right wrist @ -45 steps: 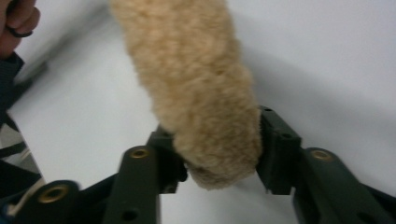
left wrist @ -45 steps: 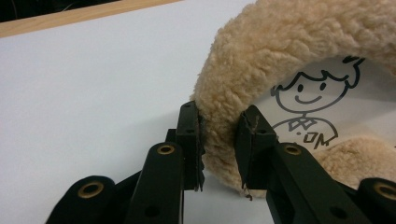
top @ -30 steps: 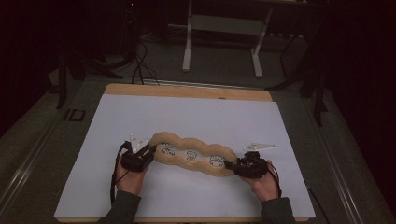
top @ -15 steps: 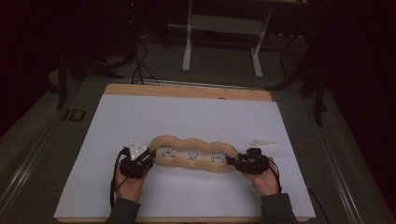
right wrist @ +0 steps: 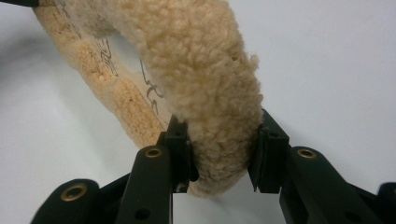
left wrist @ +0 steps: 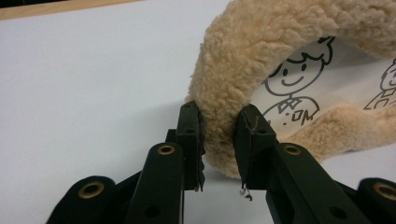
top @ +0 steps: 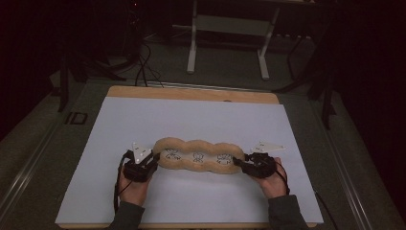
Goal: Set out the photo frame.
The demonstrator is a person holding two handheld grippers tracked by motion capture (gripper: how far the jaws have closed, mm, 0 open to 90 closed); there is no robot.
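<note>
A long tan fleece piece with three white panels of cartoon figures lies stretched across the white table cover, near its front. My left gripper is shut on its left end, the fleece rim pinched between the black jaws. At the other end my right gripper is shut on the fleece, which bulges between the jaws. In the left gripper view a drawn smiling figure is visible on the white lining. A hand holds each gripper from the front edge.
The white cover sits on a wooden tabletop whose far edge shows. Beyond the table stands a white metal frame on a dark floor with cables. A black metal stand is at the right.
Both grippers have moved a little toward the front of the table with the fleece piece held between them. It now lies straighter, level from left to right.
</note>
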